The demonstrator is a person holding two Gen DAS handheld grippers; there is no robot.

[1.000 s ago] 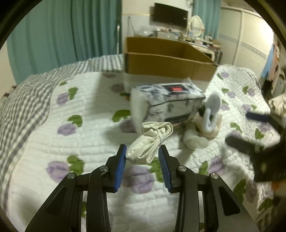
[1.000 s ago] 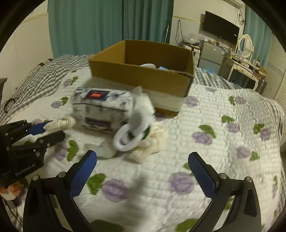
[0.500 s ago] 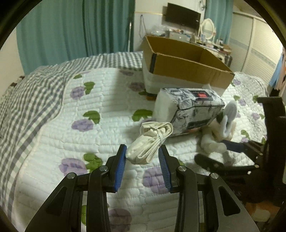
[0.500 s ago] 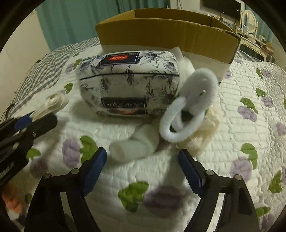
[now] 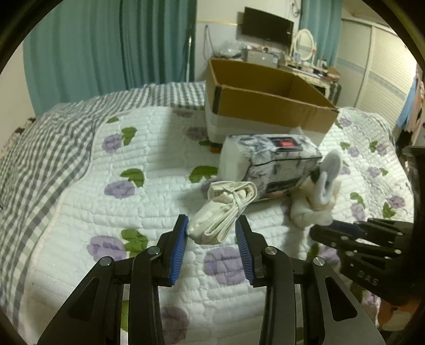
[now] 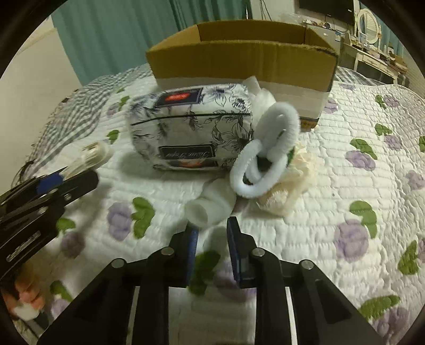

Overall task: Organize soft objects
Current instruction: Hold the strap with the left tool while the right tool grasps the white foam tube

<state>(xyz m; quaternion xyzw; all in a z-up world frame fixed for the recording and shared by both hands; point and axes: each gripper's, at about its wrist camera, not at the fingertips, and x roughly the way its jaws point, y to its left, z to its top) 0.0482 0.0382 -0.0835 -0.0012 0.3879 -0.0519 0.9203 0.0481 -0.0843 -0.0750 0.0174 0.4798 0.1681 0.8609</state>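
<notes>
A bedroom with teal curtains (image 5: 111, 45) and a wall-mounted television (image 5: 267, 25) holds a bed (image 5: 132, 148) covered by a white quilt printed with purple flowers and green leaves, a grey checked blanket (image 5: 39, 143) along its far left side. An open cardboard box (image 5: 265, 100) stands on the quilt toward the back; just in front of it lies a floral-printed tissue pack (image 6: 191, 127). The left gripper (image 5: 211, 242) has its blue-padded fingers (image 5: 179, 249) closed on the near end of a folded cream cloth bundle (image 5: 225, 207), whose far end reaches up beside the tissue pack. To the right of the pack sits a tangle of soft things — a fluffy white looped band (image 6: 265, 151) leaning on the pack's end, a cream ruffled piece (image 6: 294, 180) under it, and a white rolled sock (image 6: 209, 205) pointing toward the camera. The right gripper (image 6: 211, 240) hovers low over the quilt just short of that sock, its fingers narrowed to a small gap with nothing between them. The sock's open end lies directly ahead of the gap.
</notes>
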